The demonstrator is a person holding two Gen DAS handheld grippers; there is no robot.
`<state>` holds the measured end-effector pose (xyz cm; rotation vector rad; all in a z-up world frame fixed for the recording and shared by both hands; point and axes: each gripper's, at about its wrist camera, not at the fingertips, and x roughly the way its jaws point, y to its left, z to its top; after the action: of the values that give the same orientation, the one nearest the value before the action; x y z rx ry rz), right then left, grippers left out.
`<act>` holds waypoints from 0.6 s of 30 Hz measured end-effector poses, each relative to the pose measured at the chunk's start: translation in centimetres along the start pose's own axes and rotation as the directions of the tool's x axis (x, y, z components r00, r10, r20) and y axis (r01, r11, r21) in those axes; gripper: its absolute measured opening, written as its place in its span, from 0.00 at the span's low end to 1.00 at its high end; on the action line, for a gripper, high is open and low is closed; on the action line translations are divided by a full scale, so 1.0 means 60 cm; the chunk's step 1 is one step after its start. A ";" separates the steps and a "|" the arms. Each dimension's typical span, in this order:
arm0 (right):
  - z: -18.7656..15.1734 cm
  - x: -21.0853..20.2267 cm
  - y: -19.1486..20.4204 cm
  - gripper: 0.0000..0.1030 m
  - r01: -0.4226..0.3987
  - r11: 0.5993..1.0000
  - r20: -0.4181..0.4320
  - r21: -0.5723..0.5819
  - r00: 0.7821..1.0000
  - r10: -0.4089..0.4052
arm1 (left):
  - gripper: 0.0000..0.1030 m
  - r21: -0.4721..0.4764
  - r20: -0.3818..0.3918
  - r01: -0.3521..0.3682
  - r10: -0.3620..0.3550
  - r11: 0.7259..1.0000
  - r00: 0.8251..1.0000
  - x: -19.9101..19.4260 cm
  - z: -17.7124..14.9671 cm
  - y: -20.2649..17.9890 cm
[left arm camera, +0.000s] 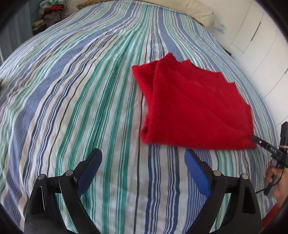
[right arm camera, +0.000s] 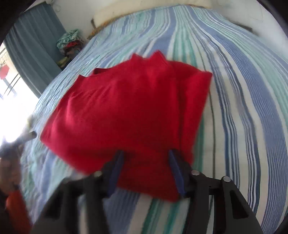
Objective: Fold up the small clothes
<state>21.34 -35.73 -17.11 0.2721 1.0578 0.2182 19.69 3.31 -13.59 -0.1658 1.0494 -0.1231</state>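
A red knit garment (left arm camera: 194, 108) lies folded into a stack on the striped bedsheet (left arm camera: 72, 90). My left gripper (left arm camera: 143, 154) is open and empty, hovering over the sheet just short of the garment's near edge. In the left wrist view my right gripper (left arm camera: 255, 139) touches the garment's near right corner. In the right wrist view my right gripper (right arm camera: 145, 153) is open, its blue pads (right arm camera: 175, 169) straddling the near edge of the garment (right arm camera: 126, 111). The image there is blurred by motion.
A cream pillow (left arm camera: 198, 12) lies at the head of the bed. A pile of clothes (right arm camera: 71, 43) sits beside the bed by a blue curtain (right arm camera: 34, 46). A white wall (left arm camera: 261, 45) runs along the bed's right side.
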 end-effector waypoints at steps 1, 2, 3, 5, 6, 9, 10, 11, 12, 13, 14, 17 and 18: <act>-0.008 -0.018 -0.007 0.34 0.005 0.999 0.026 0.033 1.000 -0.006 | 0.91 -0.003 0.010 -0.023 0.023 1.000 1.000 -0.007 -0.019 0.003; -0.013 -0.040 -0.004 0.38 0.021 0.999 0.049 0.050 0.999 -0.023 | 0.91 -0.005 0.019 -0.051 0.051 0.999 0.999 -0.011 -0.034 0.004; -0.018 -0.062 0.007 0.55 0.047 0.998 0.069 0.046 0.996 -0.050 | 0.91 -0.006 0.022 -0.076 0.076 0.997 0.997 -0.012 -0.049 0.004; -0.033 -0.101 0.031 0.62 0.050 0.999 0.128 0.015 0.990 -0.052 | 0.91 -0.014 0.014 -0.124 0.124 0.992 0.992 -0.008 -0.076 0.008; -0.043 -0.120 0.042 0.63 0.061 0.998 0.143 0.007 0.988 -0.062 | 0.91 -0.021 0.012 -0.141 0.141 0.990 0.990 -0.005 -0.086 0.011; -0.088 -0.136 0.062 0.63 0.098 0.995 0.144 0.015 0.985 -0.099 | 0.92 0.004 0.030 -0.172 0.171 0.985 0.985 0.000 -0.113 0.009; -0.106 -0.137 0.067 0.63 0.115 0.993 0.138 0.022 0.983 -0.117 | 0.94 0.031 0.037 -0.181 0.180 0.983 0.983 0.002 -0.118 0.005; -0.125 -0.137 0.071 0.63 0.130 0.991 0.131 0.028 0.982 -0.133 | 0.96 0.061 0.044 -0.190 0.188 0.980 0.981 0.006 -0.124 0.000; -0.149 -0.137 0.075 0.63 0.142 0.989 0.124 0.030 0.982 -0.145 | 0.97 0.086 0.052 -0.197 0.193 0.977 0.980 0.010 -0.132 -0.002; -0.170 -0.135 0.080 0.63 0.155 0.988 0.115 0.028 0.981 -0.157 | 0.99 0.099 0.060 -0.200 0.195 0.975 0.979 0.014 -0.139 -0.003; -0.191 -0.131 0.083 0.63 0.165 0.986 0.101 0.023 0.981 -0.167 | 1.00 0.102 0.068 -0.199 0.193 0.975 0.979 0.018 -0.144 -0.002; -0.244 -0.115 0.087 0.69 0.188 0.982 0.084 0.022 0.978 -0.189 | 1.00 0.097 0.074 -0.194 0.187 0.976 0.980 0.020 -0.145 0.000; -0.257 -0.112 0.087 0.74 0.193 0.981 0.106 0.012 0.975 -0.194 | 1.00 0.097 0.073 -0.192 0.186 0.977 0.980 0.020 -0.145 0.000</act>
<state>4.35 -31.07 -17.00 0.1785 0.9715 0.0269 12.71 2.43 -18.86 0.0246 0.9875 0.0004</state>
